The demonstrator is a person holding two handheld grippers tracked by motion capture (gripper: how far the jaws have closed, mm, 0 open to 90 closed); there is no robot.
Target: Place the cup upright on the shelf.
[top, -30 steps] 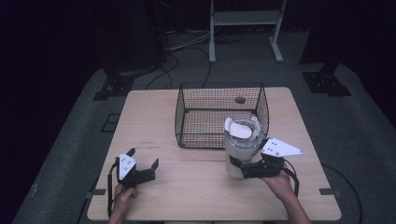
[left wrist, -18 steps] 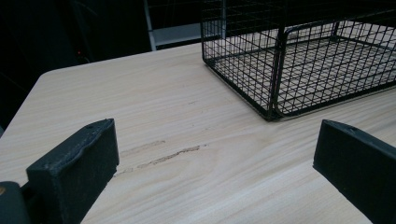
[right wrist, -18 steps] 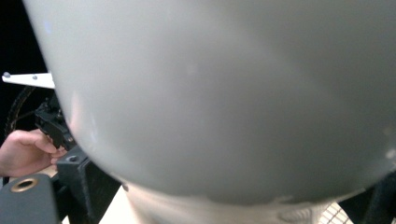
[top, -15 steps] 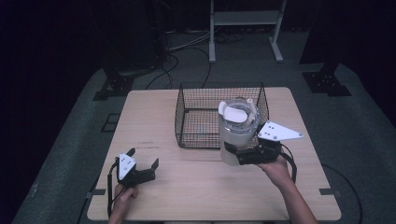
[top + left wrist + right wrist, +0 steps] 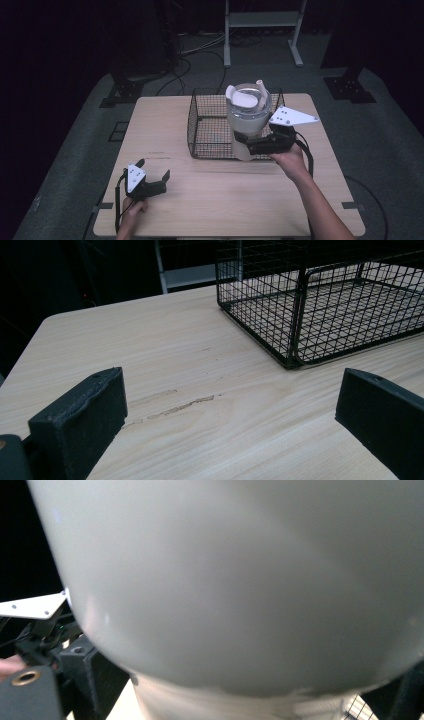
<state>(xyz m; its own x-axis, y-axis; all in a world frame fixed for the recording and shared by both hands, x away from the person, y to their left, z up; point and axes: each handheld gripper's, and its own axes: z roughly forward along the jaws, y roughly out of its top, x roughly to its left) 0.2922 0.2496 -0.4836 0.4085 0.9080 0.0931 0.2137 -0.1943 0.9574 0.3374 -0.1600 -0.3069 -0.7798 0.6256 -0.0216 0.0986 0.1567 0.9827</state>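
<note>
**White jug held over the basket's near edge**

White plastic jug is pinched low on its body by the right gripper, jaws pressed against both sides of the narrower base. Jug is upright, maybe slightly tilted, top open with pale parts visible inside. It's lifted off the table and sits over the near right wall of the wire basket; can't tell if it touches the mesh. In the right gripper view the jug's pale wall is pressed right up to the camera, with the black jaws flanking its base at the bottom corners.

Right hand comes in just on the near side of the basket; the gripper's grey plate is level with the basket's right wall.

Left gripper rests on the table well apart from the basket, toward the near left corner, jaws spread with nothing between them. Left gripper view confirms: both black jaws wide apart, bare wood between, basket corner farther off ahead and to the right. Left hand sits at the table's near edge.
</note>
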